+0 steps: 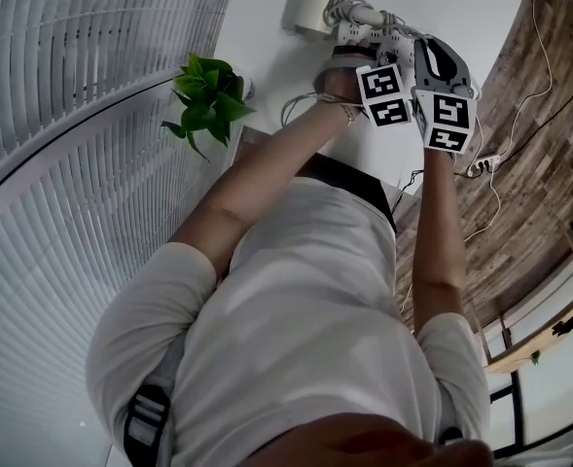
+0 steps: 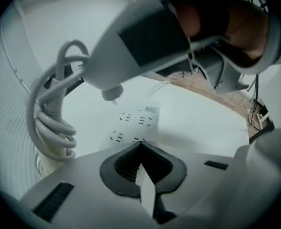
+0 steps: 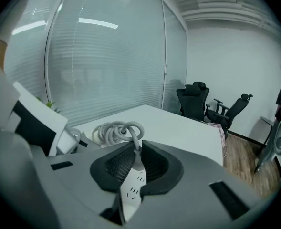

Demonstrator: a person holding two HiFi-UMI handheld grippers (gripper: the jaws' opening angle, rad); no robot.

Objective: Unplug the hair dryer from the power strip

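The person leans over the white surface (image 3: 178, 132) with both claws close together. The left claw (image 2: 141, 149) points down and is clenched on a thin white piece (image 2: 147, 187). I cannot tell what that piece is. Just past it, the power strip (image 2: 133, 125) lies flat on the surface.

The right claw (image 3: 136, 149) is up above the strip. It grips a white slotted piece (image 3: 130, 192), and a grey cord runs from it to the coiled cord (image 3: 114, 130).

A cream thing, likely the hair dryer (image 1: 310, 10), sits at the far end by the coil. A green plant (image 1: 208, 95) stands nearby.
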